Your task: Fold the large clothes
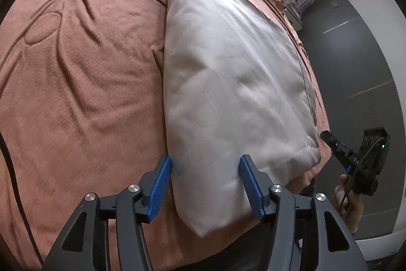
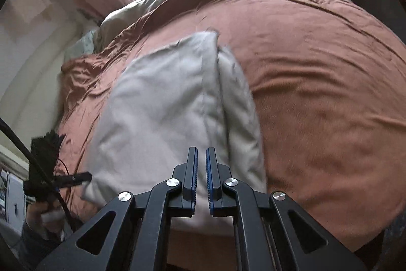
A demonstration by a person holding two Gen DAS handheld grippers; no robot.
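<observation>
Now folded garment (image 1: 236, 93) lies on bedspread (image 1: 76, 67), long axis running away from both tongs. Left gripper (image 1: 204, 184) released, jaws straddling garment's near corner, not pressing. Right gripper (image 2: 200, 177) clenched, empty, over garment's near end. Left looks nearer for next grab.

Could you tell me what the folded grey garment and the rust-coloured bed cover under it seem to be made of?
The folded grey garment looks like a smooth, matte woven fabric, perhaps cotton: soft creases and no sheen. The rust-coloured bed cover looks like a plush, short-pile fleece or velvet: its surface is fuzzy and shades along the wrinkles. Neither can be confirmed by sight alone.
</observation>
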